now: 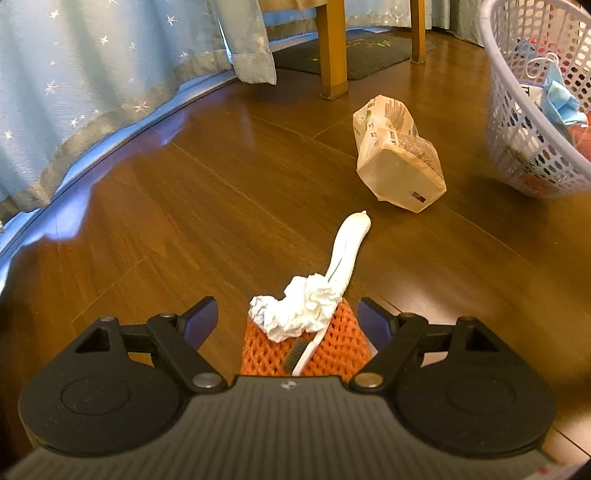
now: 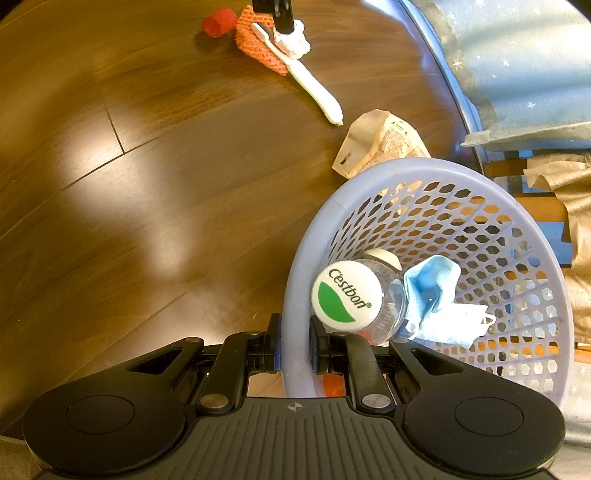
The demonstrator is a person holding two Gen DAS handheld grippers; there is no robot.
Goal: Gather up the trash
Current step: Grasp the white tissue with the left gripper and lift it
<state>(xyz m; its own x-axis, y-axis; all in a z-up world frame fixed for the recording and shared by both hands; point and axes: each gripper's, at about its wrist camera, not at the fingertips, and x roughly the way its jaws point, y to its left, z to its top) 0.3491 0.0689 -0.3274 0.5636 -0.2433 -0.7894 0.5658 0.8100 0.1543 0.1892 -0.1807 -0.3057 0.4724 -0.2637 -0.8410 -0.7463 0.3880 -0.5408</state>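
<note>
Fingers of your left gripper stand apart, astride the crumpled tissue on orange netting; your right gripper clamps the basket rim. Pickup underway: lower, then pinch.

Supporting surface: glossy brown wood-plank floor. Lying directly on it: an orange mesh net, flat; a crumpled beige wrapper bag, apart from the net; a red cylinder just beside the net; a lavender perforated basket near the bag; a dark mat under wooden furniture legs. A starred blue curtain reaches the floor's edge.
</note>
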